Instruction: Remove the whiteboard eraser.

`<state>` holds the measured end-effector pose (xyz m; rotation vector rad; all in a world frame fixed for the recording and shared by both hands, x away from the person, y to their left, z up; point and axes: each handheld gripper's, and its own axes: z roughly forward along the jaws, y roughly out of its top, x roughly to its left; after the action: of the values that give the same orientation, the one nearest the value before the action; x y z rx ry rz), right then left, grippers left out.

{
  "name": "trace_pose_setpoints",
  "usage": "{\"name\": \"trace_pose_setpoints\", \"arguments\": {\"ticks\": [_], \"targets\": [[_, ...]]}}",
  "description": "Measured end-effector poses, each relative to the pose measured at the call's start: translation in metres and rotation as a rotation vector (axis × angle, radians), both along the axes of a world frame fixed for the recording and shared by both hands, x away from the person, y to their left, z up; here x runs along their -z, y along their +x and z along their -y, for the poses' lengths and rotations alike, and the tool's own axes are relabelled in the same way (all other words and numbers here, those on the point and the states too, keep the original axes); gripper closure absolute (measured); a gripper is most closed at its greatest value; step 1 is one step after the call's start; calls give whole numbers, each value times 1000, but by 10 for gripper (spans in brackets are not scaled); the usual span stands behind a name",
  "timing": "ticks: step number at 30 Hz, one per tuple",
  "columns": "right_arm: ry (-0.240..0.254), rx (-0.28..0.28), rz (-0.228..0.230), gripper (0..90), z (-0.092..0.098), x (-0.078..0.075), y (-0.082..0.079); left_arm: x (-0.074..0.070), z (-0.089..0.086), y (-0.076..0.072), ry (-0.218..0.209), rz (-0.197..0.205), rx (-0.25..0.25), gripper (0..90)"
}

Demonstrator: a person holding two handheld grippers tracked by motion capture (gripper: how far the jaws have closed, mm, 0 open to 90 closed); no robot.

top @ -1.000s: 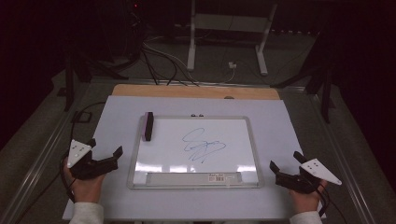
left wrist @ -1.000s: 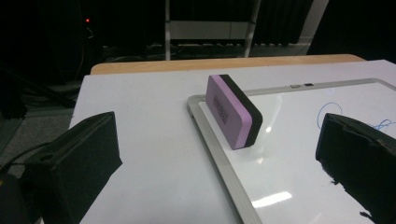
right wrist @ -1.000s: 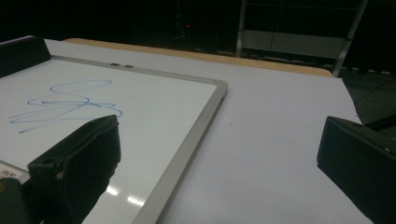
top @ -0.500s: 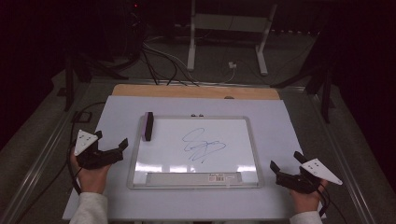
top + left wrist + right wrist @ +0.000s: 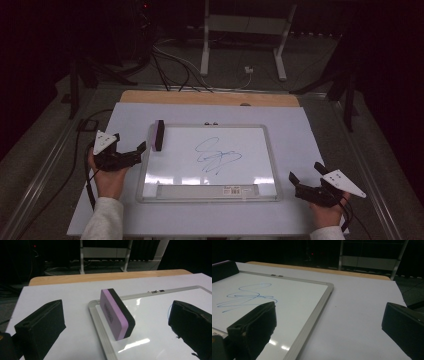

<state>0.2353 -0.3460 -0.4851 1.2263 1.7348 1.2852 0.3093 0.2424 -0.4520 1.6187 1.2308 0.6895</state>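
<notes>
A framed whiteboard (image 5: 270,150) lies in the middle of the white table, with a blue scribble (image 5: 216,156) on it. A purple and black eraser (image 5: 159,135) stands on edge at the board's far left corner. My left gripper (image 5: 129,144) is open just short of the eraser (image 5: 117,314), which stands beyond and between the two jaws, untouched. My right gripper (image 5: 306,178) rests open at the board's near right corner, with nothing between its jaws. The scribble (image 5: 247,296) and the board's frame (image 5: 312,317) lie to its left.
The white table top (image 5: 300,120) has a wooden strip (image 5: 210,98) along its far edge. Cables (image 5: 175,65) and a white stand (image 5: 245,45) sit on the floor behind it. A label strip (image 5: 235,190) runs along the board's near edge.
My left gripper has moved forward and to the right, from the table's near left up to the eraser. The right gripper has stayed in place.
</notes>
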Motion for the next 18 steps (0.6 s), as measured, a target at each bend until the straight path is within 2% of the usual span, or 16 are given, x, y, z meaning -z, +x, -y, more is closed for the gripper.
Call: {"name": "trace_pose_setpoints", "arguments": {"ticks": [11,18], "targets": [[4,5,-2,0,1,0,0,9,14,19,2,-41,9,15],[2,3,-1,0,1,0,1,12,25,31,22,-64,14,15]]}}
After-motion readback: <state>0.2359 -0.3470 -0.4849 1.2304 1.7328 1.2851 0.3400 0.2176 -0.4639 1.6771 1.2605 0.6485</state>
